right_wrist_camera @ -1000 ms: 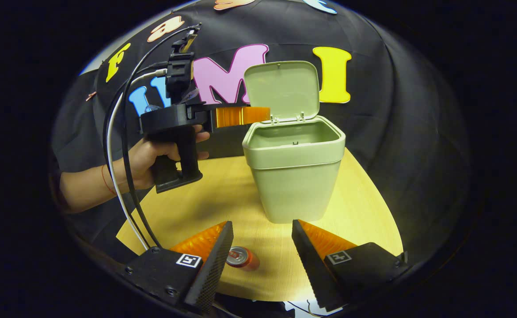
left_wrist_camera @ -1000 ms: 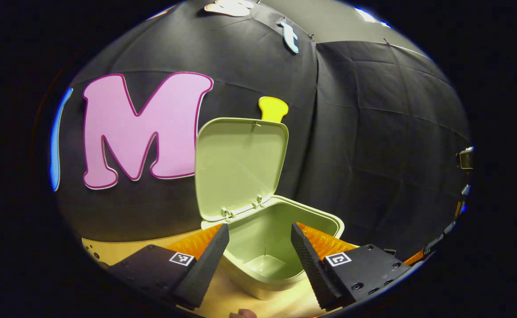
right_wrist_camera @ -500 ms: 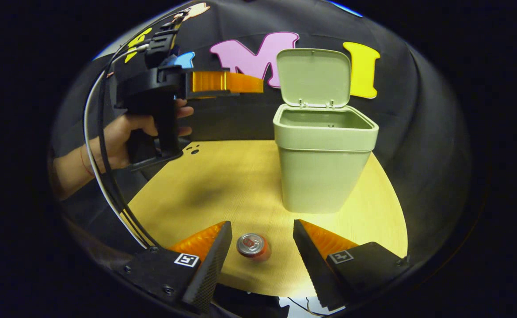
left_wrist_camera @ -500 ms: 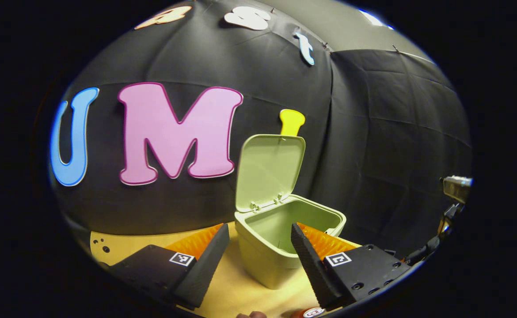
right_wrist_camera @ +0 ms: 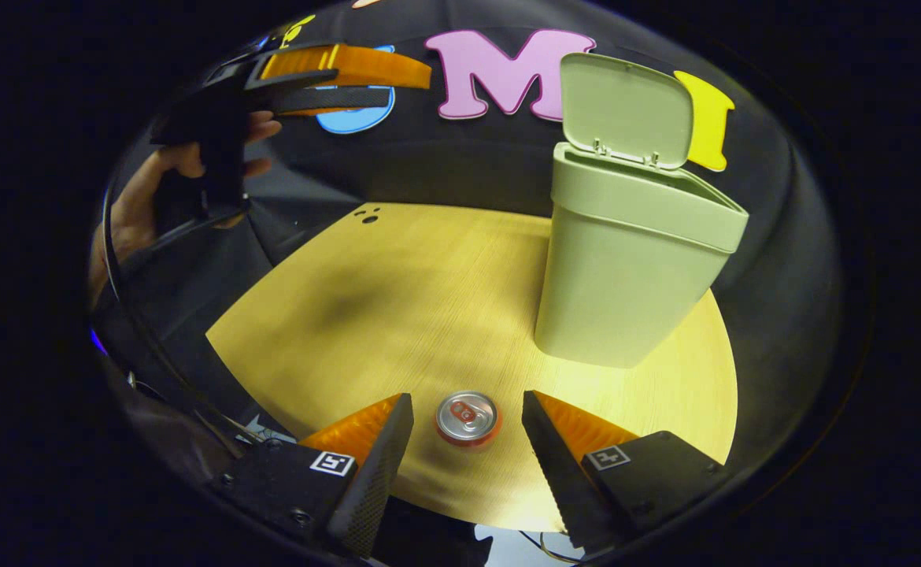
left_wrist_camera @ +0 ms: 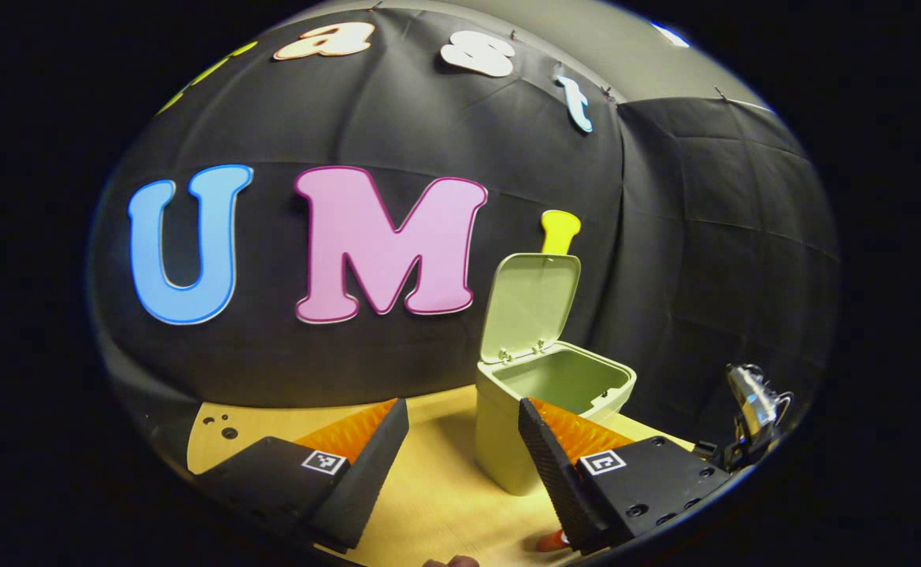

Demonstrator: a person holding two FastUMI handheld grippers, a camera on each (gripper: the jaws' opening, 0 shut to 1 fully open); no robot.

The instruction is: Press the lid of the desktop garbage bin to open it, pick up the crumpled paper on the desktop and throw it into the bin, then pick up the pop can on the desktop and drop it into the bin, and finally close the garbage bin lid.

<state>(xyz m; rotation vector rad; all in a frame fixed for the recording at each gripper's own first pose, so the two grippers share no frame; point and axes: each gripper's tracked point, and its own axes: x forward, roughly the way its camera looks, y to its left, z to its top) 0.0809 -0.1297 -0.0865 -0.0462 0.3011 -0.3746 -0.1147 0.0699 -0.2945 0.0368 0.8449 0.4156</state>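
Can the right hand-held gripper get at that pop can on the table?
Probably yes. The pop can stands upright on the bare table, right ahead of the open right hand-held gripper, with nothing between them. The bin stands farther back.

My right hand-held gripper (right_wrist_camera: 467, 425) stood wide, the pop can (right_wrist_camera: 468, 418) upright between its fingers with room either side. The garbage bin (right_wrist_camera: 626, 268) rose beyond, lid (right_wrist_camera: 626, 110) upright; bare counter (right_wrist_camera: 397, 291) lay left.
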